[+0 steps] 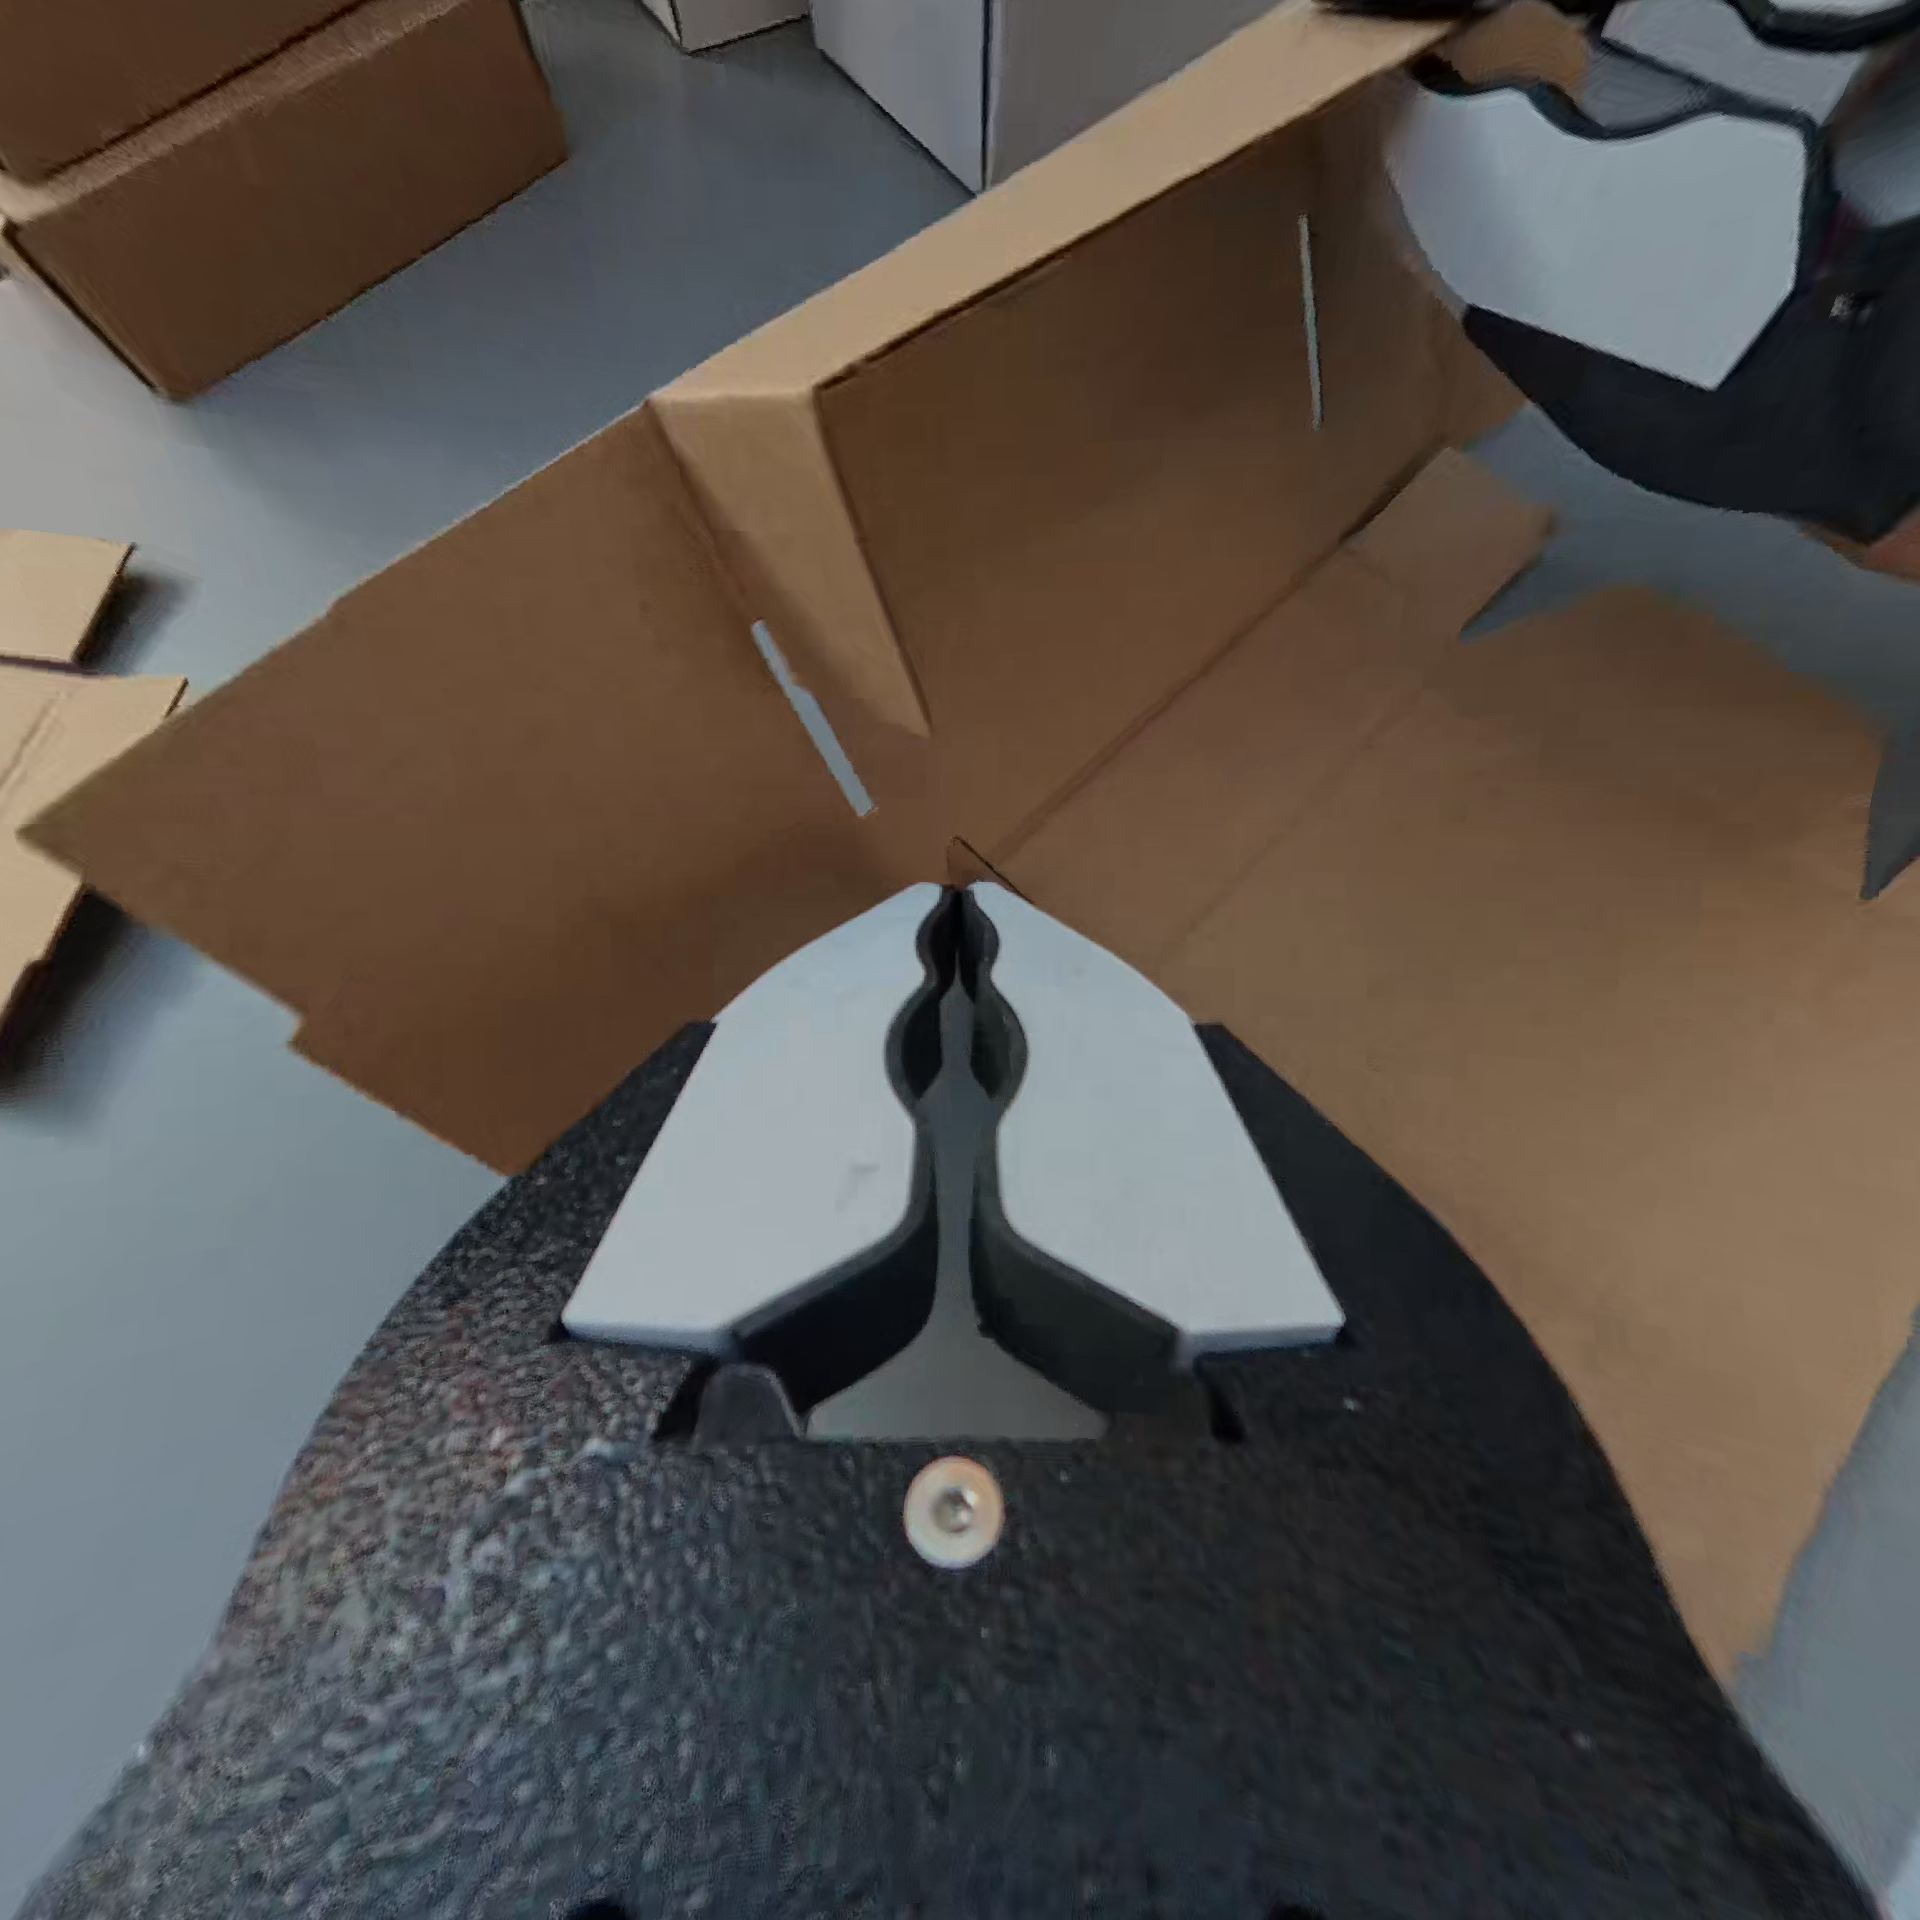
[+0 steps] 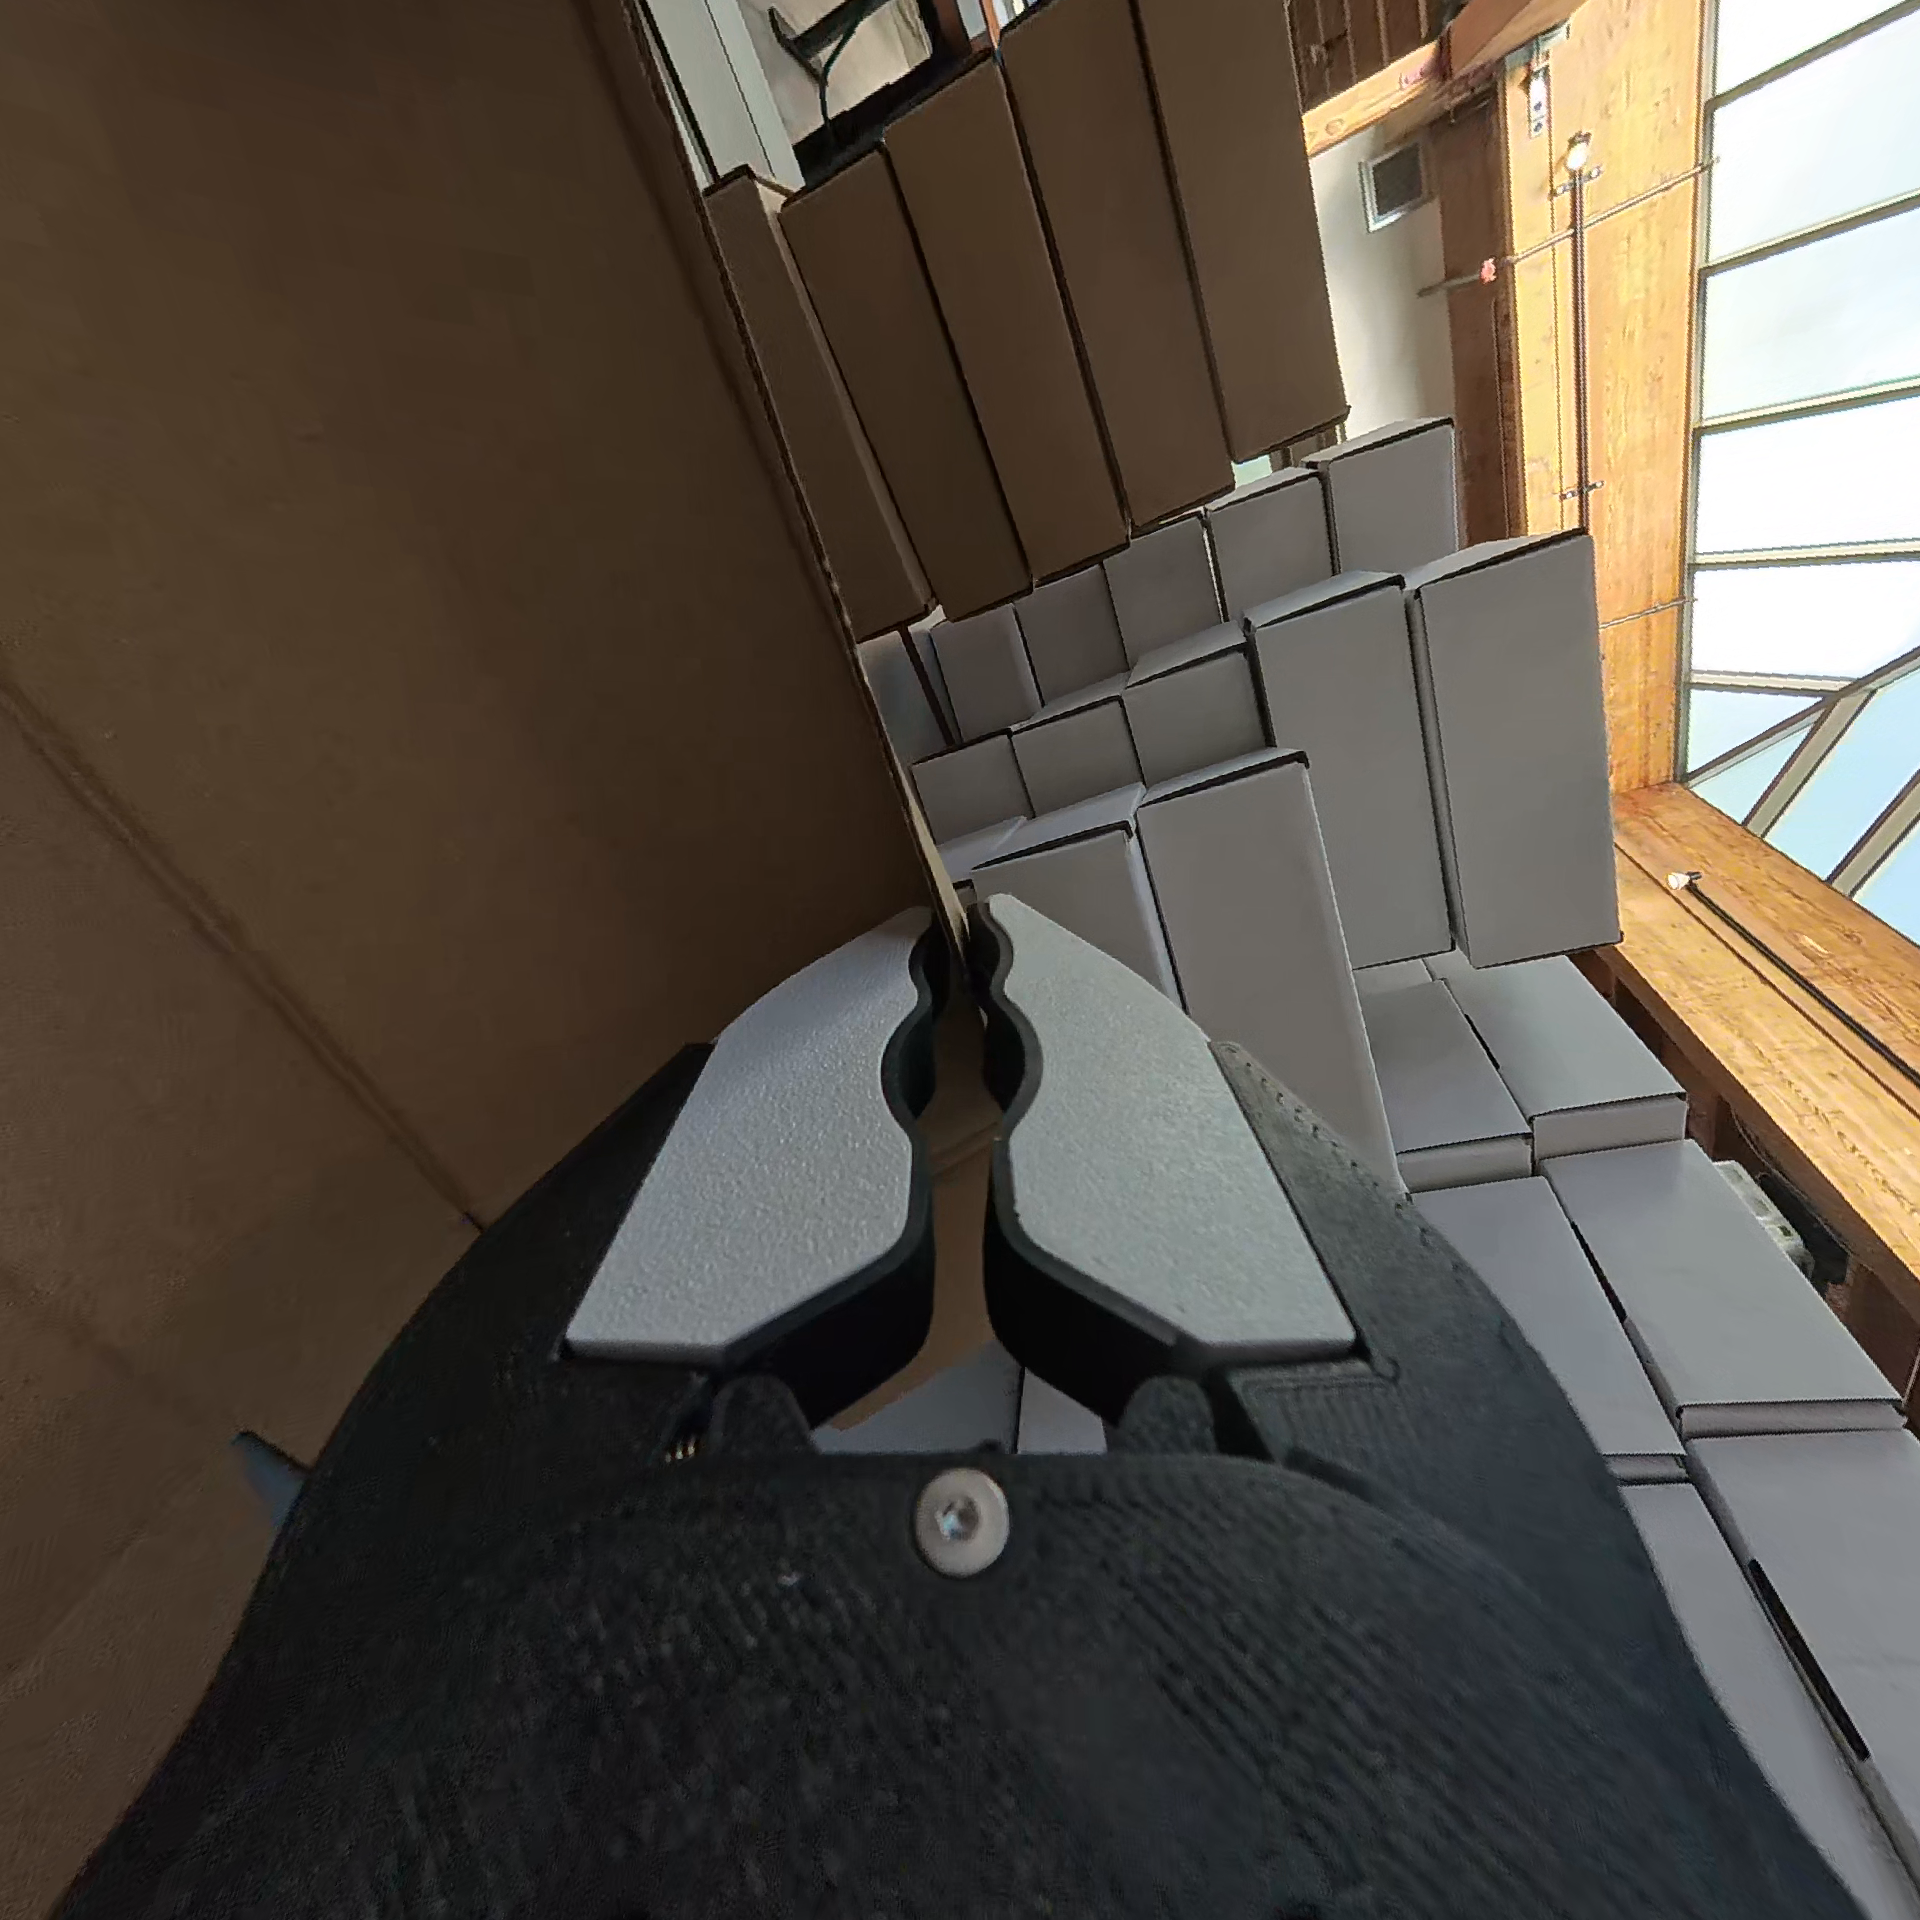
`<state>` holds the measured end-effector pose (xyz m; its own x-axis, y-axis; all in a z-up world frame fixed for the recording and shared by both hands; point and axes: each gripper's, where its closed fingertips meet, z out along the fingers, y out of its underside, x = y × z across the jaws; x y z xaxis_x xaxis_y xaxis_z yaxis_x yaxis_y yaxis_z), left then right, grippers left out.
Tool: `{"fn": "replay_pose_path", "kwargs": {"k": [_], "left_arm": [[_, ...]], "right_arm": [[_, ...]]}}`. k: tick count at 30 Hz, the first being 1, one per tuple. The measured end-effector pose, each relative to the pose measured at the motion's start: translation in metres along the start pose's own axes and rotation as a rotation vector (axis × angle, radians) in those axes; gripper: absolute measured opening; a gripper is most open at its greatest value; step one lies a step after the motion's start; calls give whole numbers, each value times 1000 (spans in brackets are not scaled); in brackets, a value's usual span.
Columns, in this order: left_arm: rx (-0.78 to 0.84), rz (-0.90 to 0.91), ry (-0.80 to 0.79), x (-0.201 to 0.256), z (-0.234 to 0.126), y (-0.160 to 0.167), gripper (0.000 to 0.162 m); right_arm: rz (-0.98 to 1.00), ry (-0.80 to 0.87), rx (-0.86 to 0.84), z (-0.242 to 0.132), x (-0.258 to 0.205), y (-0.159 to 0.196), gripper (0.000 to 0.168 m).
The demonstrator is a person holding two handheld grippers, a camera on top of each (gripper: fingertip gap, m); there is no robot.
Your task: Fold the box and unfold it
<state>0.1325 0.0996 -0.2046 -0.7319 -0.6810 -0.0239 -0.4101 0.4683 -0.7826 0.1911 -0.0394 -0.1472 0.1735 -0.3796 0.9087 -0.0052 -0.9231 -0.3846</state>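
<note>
A flat brown corrugated cardboard box (image 1: 1091, 499) is pinched at its edges by both closed tools, left tool (image 1: 956, 899) and right tool (image 2: 961, 920), on a smooth grey desk (image 1: 156, 1299).

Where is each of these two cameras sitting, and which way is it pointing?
Left wrist view: sits on the left gripper, looking down at the brown cardboard box half-folded on the grey table; its jaws are shut at a corner of the box.
Right wrist view: sits on the right gripper, tilted sideways, facing stacked grey boxes and a window; jaws pinch a panel's edge.
Shared: the same box; the right gripper also shows in the left view.
</note>
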Motion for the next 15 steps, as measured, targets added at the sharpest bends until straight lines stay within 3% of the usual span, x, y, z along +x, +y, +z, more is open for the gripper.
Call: {"fn": "replay_pose_path", "kwargs": {"k": [4,6,11,15], "left_arm": [[-138,343,-138,11,17,6,0],[-158,406,-179,12,21,7,0],[-73,317,-206,-7,9,-1,0],[186,146,-271,-45,-35,-40,0]], "right_arm": [[-6,-9,4,1,-2,4,4],[-6,-12,3,1,-2,6,5],[-48,4,27,9,6,3,4],[-139,91,91,11,18,-3,2]]}}
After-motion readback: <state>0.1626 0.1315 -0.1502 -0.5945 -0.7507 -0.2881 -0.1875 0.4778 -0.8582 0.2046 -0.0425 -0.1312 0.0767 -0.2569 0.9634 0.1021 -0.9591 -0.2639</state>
